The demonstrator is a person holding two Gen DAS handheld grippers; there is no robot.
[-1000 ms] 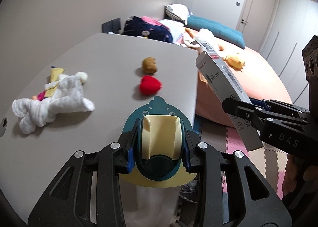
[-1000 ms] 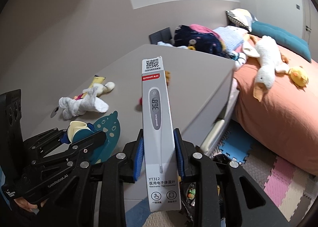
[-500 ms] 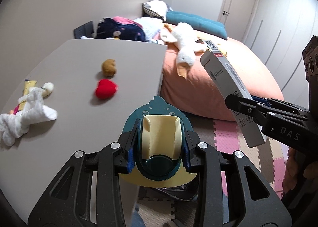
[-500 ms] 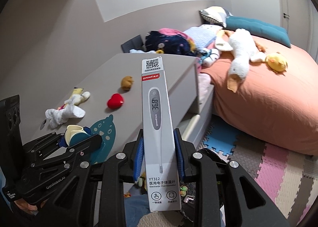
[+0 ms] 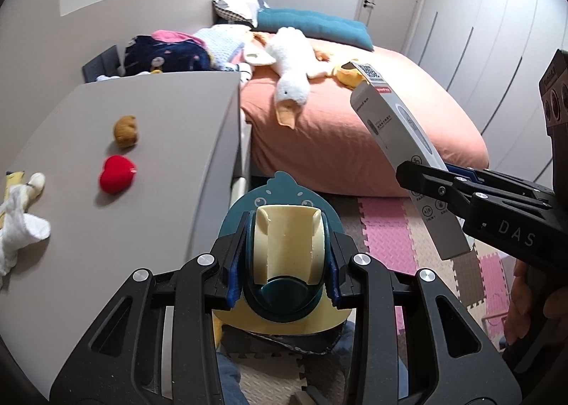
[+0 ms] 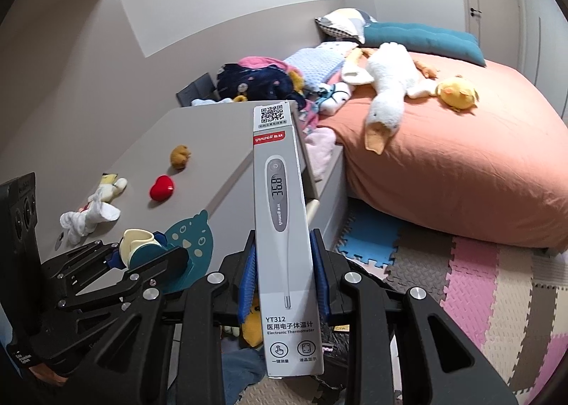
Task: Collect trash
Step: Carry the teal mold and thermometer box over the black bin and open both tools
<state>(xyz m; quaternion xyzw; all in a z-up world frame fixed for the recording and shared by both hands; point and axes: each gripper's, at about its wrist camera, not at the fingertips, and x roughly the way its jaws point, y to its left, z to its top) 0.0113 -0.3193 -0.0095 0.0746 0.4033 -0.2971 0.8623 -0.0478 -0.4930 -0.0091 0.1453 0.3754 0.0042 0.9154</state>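
Note:
My left gripper [image 5: 284, 270] is shut on a teal and cream duck-shaped holder [image 5: 284, 248], held in the air past the right edge of the grey table [image 5: 170, 142]. It also shows in the right wrist view [image 6: 142, 248]. My right gripper [image 6: 284, 284] is shut on a grey thermometer box [image 6: 284, 227], held upright. The box also shows at the right of the left wrist view [image 5: 401, 156], tilted, above the floor mats.
On the table lie a red heart plush [image 5: 117, 174], a brown plush [image 5: 126, 126] and a white cloth toy [image 5: 17, 227]. A bed with an orange sheet [image 6: 461, 163] holds a white goose plush [image 6: 387, 99]. Foam floor mats [image 6: 479, 280] lie below.
Both grippers have swung right, away from the table toward the bed and floor mats, each still holding its item. The table objects have slid left in view.

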